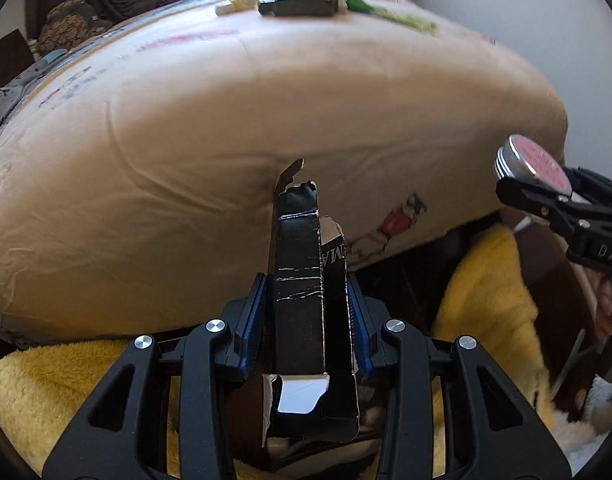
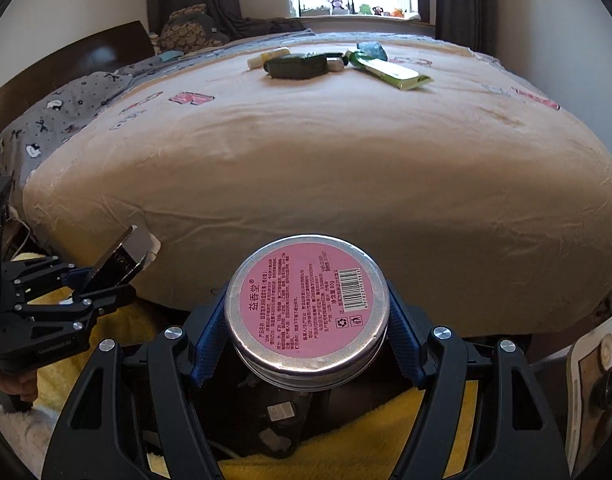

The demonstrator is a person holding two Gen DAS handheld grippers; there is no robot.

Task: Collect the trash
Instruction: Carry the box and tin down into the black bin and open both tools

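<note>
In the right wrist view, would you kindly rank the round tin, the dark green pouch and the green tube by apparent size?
1. round tin, though it sits nearest the camera.
2. green tube and dark green pouch look alike; unranked.

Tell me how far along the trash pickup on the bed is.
Underway. The left gripper holds a torn black carton; the right gripper holds a pink-labelled tin. A dark packet, green tube and other bits remain on the bed. No bin shows.
</note>
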